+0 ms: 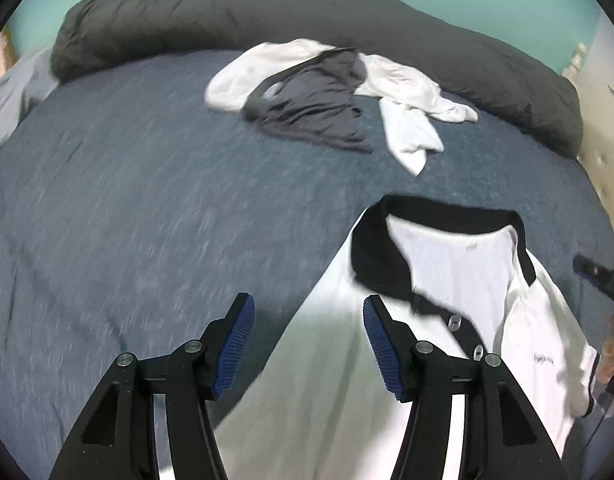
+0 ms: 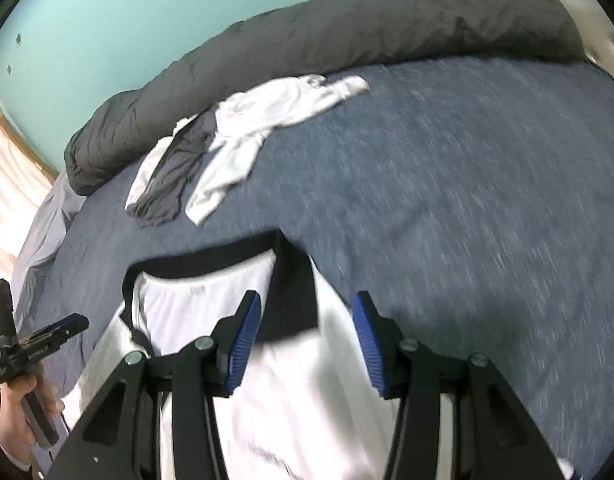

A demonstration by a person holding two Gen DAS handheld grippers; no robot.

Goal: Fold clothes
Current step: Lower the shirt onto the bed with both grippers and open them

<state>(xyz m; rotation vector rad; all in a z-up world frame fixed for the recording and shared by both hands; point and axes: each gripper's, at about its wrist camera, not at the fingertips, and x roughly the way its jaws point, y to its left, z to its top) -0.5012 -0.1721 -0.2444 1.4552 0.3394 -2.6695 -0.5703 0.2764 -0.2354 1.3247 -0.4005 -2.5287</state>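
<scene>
Grippers both stand empty: left gripper (image 1: pixel 309 340) and right gripper (image 2: pixel 307 340) hover with jaws parted, pads clear of the white polo shirt (image 1: pixel 447 280) lying flat on the bed (image 1: pixel 127 200).

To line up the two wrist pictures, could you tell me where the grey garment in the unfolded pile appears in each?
Left wrist: grey garment upper centre, lying over white clothes.
Right wrist: grey garment left of centre, between white pieces.
Shared landmark: the black collar of the white polo shirt nearest the cameras.
</scene>
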